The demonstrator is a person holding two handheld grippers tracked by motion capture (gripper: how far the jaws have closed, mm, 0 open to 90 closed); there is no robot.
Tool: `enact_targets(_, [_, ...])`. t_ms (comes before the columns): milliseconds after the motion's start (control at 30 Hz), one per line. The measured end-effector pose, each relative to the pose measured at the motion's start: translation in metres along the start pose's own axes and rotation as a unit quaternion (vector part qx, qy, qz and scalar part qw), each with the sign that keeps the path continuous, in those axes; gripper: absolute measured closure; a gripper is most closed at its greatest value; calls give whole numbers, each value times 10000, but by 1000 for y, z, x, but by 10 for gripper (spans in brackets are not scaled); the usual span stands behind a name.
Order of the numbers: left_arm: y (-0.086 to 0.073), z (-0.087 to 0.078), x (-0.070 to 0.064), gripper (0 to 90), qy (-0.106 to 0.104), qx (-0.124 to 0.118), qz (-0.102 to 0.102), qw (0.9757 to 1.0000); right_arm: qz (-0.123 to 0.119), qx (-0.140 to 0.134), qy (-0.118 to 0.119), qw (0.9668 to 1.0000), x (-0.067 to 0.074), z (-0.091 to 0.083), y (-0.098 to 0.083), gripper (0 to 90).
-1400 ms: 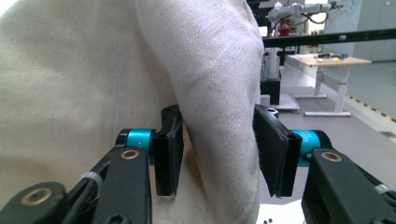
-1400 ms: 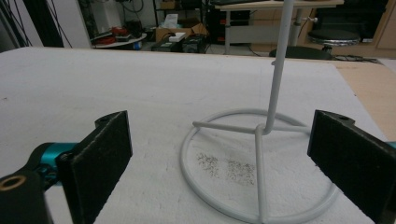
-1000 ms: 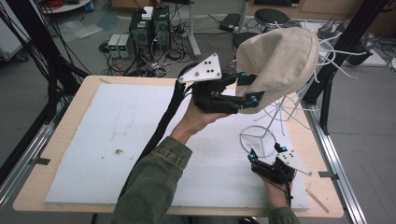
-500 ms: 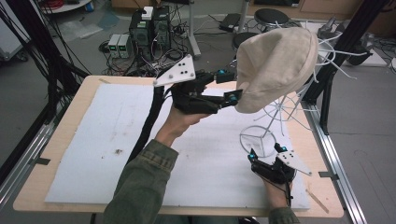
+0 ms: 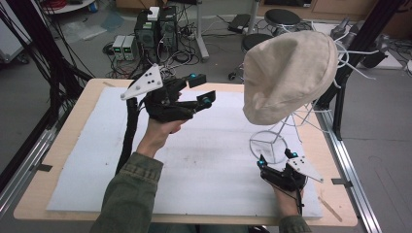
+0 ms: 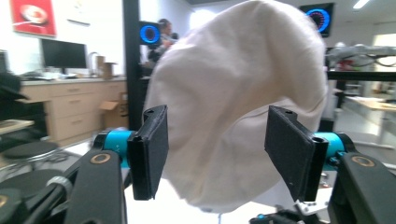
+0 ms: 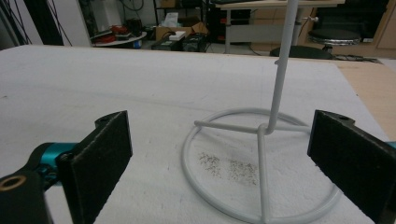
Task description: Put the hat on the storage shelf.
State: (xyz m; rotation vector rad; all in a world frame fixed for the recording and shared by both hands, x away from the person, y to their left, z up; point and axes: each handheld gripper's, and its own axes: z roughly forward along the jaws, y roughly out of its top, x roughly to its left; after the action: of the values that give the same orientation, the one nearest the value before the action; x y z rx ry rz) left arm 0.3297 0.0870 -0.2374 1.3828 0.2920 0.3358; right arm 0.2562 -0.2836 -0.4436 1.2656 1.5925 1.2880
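Soft cream cloth cap point(image 5: 286, 73) drapes the white wire stand point(image 5: 270, 145) — your left tongs point(image 5: 201, 91) just opening, empty; right tongs point(image 5: 277, 158) spread.

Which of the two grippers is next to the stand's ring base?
The right gripper, low on the white mat at the wire stand's ring base, fingers open. The left gripper is raised, away from the cream hat.

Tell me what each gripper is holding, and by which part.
Nothing. The left gripper is open, clear of the hat; the right gripper is open by the stand's base.
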Motion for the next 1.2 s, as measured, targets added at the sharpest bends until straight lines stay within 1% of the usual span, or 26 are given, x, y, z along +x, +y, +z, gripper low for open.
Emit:
enact_targets(33, [-3, -8, 1, 381, 140, -28, 43, 9999, -17, -1, 8, 10000, 0, 0, 0, 56])
enact_targets(67, [-3, -8, 1, 374, 140, -28, 43, 9999, -17, -1, 8, 10000, 0, 0, 0, 56])
enact_targets(167, [-9, -22, 2, 373, 317, -124, 72, 9994, -2, 2, 3, 10000, 0, 0, 0, 56])
enact_targets(267, [-16, -35, 4, 369, 537, -118, 84, 9985, 25, 22, 3, 10000, 1, 1, 0, 56])
enact_targets(333, [-22, -46, 6, 366, 677, -130, 25, 9976, -9, 13, -5, 10000, 1, 1, 0, 56])
enact_targets(400, [-27, -58, 9, 363, 773, -136, -26, 9969, -29, 9, -5, 10000, 2, 1, 0, 56])
enact_targets(467, [-33, -68, 11, 353, 798, -173, -128, 9966, -20, 12, -7, 10000, 2, 1, 0, 56])
enact_targets(533, [-38, -78, 12, 351, 885, -190, -194, 9957, -27, 28, -14, 10000, 2, 1, 0, 56])
enact_targets(667, [-50, -96, 14, 349, 1114, -177, -234, 9933, -14, 17, -19, 10000, 2, 1, 0, 56])
enact_targets(867, [-67, -120, 16, 341, 1385, -163, -366, 9895, -25, 28, -39, 10000, 2, 0, 0, 56])
enact_targets(967, [-76, -129, 16, 338, 1550, -128, -398, 9870, -25, 23, -56, 10000, 2, 0, 0, 56])
enact_targets(1100, [-84, -142, 18, 330, 1716, -106, -467, 9840, -24, 27, -64, 10000, 1, -1, 0, 56])
enact_targets(1200, [-90, -153, 18, 326, 1859, -88, -517, 9812, -3, 56, -51, 10000, 2, -1, 0, 55])
